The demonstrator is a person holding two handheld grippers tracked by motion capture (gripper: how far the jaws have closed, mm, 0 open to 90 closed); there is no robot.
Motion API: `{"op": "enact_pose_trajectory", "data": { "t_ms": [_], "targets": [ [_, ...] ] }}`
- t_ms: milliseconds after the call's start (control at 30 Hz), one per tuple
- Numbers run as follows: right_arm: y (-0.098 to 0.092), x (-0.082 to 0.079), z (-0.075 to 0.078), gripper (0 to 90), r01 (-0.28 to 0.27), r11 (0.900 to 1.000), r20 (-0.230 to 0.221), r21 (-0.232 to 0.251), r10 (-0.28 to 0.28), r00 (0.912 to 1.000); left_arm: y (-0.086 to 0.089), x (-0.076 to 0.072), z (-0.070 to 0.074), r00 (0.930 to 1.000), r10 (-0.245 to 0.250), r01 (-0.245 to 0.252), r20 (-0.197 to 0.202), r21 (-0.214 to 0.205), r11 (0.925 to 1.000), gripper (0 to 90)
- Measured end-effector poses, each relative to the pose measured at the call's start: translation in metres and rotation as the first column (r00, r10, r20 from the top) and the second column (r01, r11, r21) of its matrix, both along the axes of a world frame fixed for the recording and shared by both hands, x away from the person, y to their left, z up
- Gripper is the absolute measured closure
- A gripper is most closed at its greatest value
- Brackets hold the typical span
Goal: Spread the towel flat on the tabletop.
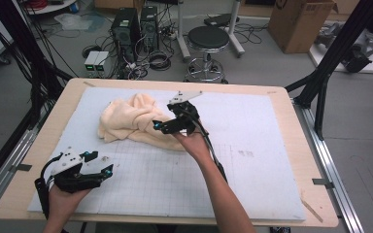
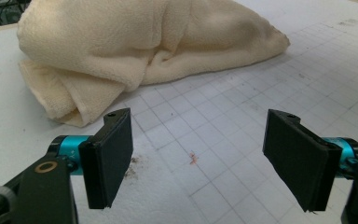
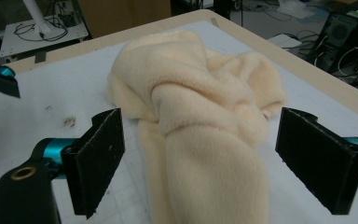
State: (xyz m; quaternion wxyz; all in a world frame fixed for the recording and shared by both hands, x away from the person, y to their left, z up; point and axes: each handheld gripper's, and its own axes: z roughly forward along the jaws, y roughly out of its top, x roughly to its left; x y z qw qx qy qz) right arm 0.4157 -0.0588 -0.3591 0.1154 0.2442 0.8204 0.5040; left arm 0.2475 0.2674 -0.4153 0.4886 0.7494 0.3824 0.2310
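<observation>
Towel (image 1: 136, 119) lies crumpled, nothing yet grasped. My right gripper (image 1: 167, 124), jaws apart, straddles its ridge; left gripper (image 1: 99, 165), agape, waits at seven o'clock.

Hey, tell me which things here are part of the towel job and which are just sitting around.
Part of the job:
- crumpled cream fleece towel
- right claw, open, straddling a towel fold
- left claw, open, short of the towel
- white gridded mat

Just lying about:
- black round stool
- brown cardboard box
- black computer towers
- floor cables
</observation>
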Motion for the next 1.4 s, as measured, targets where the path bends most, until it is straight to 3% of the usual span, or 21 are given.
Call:
{"op": "enact_pose_trajectory", "data": {
  "t_ms": [233, 300, 400, 500, 600, 667, 700, 767, 800, 833, 967, 1200, 1400],
  "targets": [
    [0.033, 0.017, -0.003, 16.9, -0.03, 0.9995, -0.001, -0.005, 0.03, 0.9995, 0.002, 0.001, 0.0, 1.0, 0.007, -0.007, -0.002, -0.008, 0.9999, 24.9],
    [0.048, 0.022, -0.011, 18.6, -0.037, 0.9993, -0.019, -0.008, 0.036, 0.9991, 0.003, 0.001, 0.0, 1.0, 0.006, -0.006, -0.001, -0.005, 1.0, 24.9],
    [0.056, 0.026, -0.019, 19.5, -0.041, 0.9991, -0.025, -0.014, 0.041, 0.9989, 0.003, 0.001, 0.0, 1.0, 0.005, -0.005, 0.0, -0.005, 1.0, 24.9],
    [0.074, 0.03, -0.036, 23.4, -0.044, 0.9945, -0.018, -0.095, 0.043, 0.9989, 0.004, 0.001, 0.0, 1.0, 0.005, -0.005, 0.0, -0.004, 1.0, 25.0],
    [0.082, 0.033, -0.047, 28.4, -0.021, 0.9904, -0.022, -0.137, 0.018, 0.9996, 0.004, 0.001, 0.0, 1.0, 0.004, -0.004, 0.0, -0.008, 1.0, 25.1],
    [0.086, 0.034, -0.05, 34.8, -0.007, 0.9862, 0.003, -0.166, 0.008, 1.0, 0.005, 0.001, 0.0, 1.0, 0.005, -0.005, 0.0, -0.004, 1.0, 25.1],
    [0.086, 0.034, -0.05, 34.8, -0.007, 0.9862, 0.003, -0.166, 0.008, 1.0, 0.005, 0.002, 0.0, 1.0, 0.005, -0.005, 0.002, -0.006, 1.0, 25.1],
    [0.087, 0.036, -0.05, 46.4, 0.002, 0.9828, 0.015, -0.185, 0.001, 0.9999, 0.005, 0.002, -0.001, 1.0, 0.008, -0.008, -0.002, -0.009, 0.9999, 25.2],
    [0.087, 0.036, -0.05, 46.4, 0.002, 0.9828, 0.015, -0.185, 0.001, 0.9999, 0.004, 0.002, -0.001, 1.0, 0.006, -0.006, -0.002, -0.007, 1.0, 25.2],
    [0.086, 0.037, -0.05, 54.1, -0.004, 0.9804, 0.006, -0.197, 0.006, 1.0, 0.004, 0.002, -0.001, 1.0, 0.004, -0.004, -0.002, -0.007, 1.0, 25.2],
    [0.084, 0.037, -0.046, 64.4, -0.029, 0.978, -0.009, -0.207, 0.028, 0.9996, 0.004, 0.002, -0.001, 1.0, 0.004, -0.004, -0.001, -0.005, 1.0, 25.3],
    [0.071, 0.034, -0.032, 67.2, -0.048, 0.9773, -0.017, -0.207, 0.045, 0.9988, 0.007, 0.001, -0.001, 0.9999, 0.011, -0.011, 0.0, -0.006, 0.9999, 25.4],
    [0.038, 0.022, -0.012, 67.2, -0.045, 0.975, -0.014, -0.218, 0.043, 0.999, 0.007, 0.001, -0.001, 1.0, 0.01, -0.01, 0.0, -0.007, 0.9999, 25.4]
  ]
}}
